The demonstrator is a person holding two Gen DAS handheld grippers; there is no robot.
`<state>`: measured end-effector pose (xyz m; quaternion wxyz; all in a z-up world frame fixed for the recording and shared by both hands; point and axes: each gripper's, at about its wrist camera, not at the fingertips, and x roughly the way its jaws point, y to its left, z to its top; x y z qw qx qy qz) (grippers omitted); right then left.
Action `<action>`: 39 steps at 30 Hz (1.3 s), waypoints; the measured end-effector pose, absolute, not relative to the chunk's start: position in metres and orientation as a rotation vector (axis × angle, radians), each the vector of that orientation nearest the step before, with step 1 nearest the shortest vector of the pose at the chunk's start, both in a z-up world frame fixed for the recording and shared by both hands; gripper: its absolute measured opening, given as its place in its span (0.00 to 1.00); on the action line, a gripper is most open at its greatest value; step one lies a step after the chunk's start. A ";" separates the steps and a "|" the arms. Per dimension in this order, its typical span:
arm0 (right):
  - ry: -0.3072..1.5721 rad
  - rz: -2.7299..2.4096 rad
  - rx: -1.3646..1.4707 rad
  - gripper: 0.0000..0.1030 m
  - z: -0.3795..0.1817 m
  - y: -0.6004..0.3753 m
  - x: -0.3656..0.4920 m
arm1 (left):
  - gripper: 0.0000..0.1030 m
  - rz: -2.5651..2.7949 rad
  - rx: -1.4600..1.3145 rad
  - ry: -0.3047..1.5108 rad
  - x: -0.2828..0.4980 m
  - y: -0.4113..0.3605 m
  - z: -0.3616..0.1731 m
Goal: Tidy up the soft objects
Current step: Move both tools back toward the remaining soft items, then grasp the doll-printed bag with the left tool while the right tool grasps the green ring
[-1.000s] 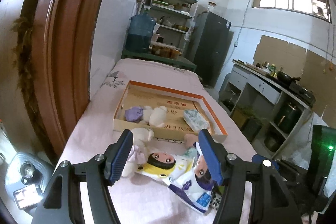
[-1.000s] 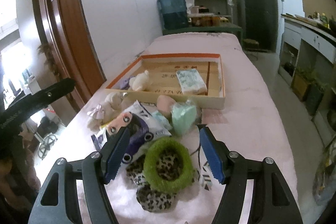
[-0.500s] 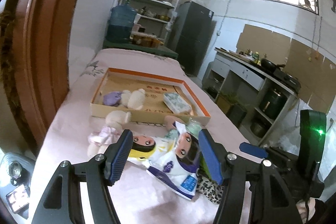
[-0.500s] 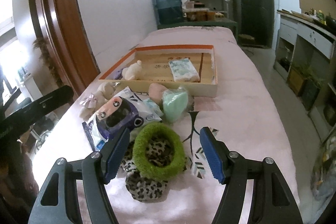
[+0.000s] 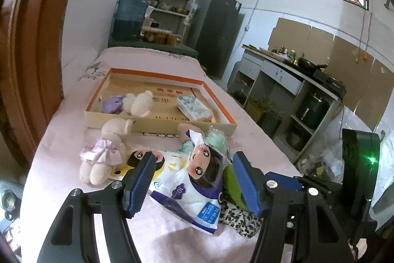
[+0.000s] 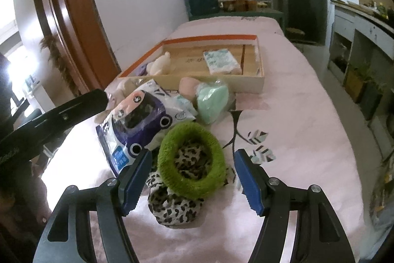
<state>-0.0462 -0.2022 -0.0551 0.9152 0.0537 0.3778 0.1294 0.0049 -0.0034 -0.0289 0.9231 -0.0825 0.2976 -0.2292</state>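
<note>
The soft things lie heaped on the pink table cover (image 6: 307, 115) just in front of the cardboard tray (image 5: 157, 123): a cartoon-face packet (image 5: 197, 186), a second packet with a yellow print (image 5: 170, 162), a plush doll in a pink dress (image 5: 103, 157), a mint-green pouch (image 6: 213, 100), and a green knit ring (image 6: 192, 159) resting on leopard-print cloth (image 6: 172, 208). Over the last second the left gripper (image 5: 194, 179) has swung from the doll toward the cartoon-face packet, which now sits between its wide-open, empty jaws; that packet looks like its next pick. The right gripper (image 6: 193, 179) has eased closer to the green ring and frames it, also fully open and holding nothing. The tray already holds 3 items: a purple plush (image 5: 113, 104), a white plush (image 5: 139, 102) and a tissue pack (image 5: 193, 110), so sorting seems under way, with most still outside
</note>
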 end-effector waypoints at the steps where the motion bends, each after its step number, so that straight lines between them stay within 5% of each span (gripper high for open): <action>1: 0.784 0.267 0.110 0.69 -0.057 -0.201 -0.045 | 0.63 -0.472 -0.168 0.615 0.006 -0.005 -0.030; 23: 0.878 0.285 0.154 0.69 -0.085 -0.204 -0.019 | 0.61 -0.529 -0.117 0.711 0.028 -0.034 -0.065; 30: 0.878 0.285 0.169 0.68 -0.086 -0.207 -0.020 | 0.51 -0.519 -0.122 0.712 0.031 -0.034 -0.068; 39: 0.871 0.286 0.181 0.49 -0.082 -0.212 -0.024 | 0.41 -0.522 -0.169 0.675 0.027 -0.025 -0.065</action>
